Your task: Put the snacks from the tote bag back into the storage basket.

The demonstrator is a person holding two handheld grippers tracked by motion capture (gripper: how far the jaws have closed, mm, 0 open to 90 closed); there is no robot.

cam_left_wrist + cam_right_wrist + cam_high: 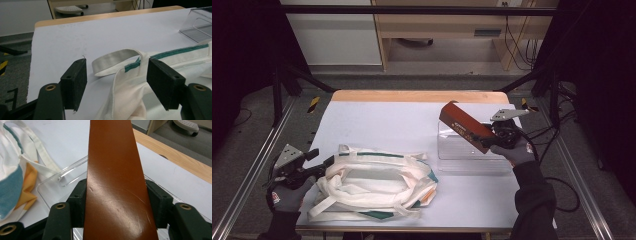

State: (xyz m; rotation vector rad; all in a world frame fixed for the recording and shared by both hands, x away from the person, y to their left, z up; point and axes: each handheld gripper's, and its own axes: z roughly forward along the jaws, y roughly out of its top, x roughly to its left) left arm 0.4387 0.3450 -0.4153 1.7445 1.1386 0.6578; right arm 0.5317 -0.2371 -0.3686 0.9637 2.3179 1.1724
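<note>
A white cloth tote bag (pixel 377 185) with green trim lies crumpled at the table's front left. My left gripper (pixel 322 159) sits at the bag's left edge with its jaws open. In the left gripper view (pixel 116 75) the bag's rim (pixel 130 95) and a looped handle strap (pixel 115 58) lie between the pads (pixel 80 80), which do not press on the cloth. My right gripper (pixel 489 142) is shut on a long reddish-brown box (pixel 464 125), held tilted above a clear plastic tray (pixel 462 160). The right gripper view (pixel 116 200) shows both pads pressed on the box's (pixel 112 170) sides.
The white table (pixel 387 120) has a wooden strip along its far edge. The clear tray (pixel 62 177) stands right of the bag (pixel 15 170), close to it. Metal frame rails run along both sides of the table, and cables trail at the right.
</note>
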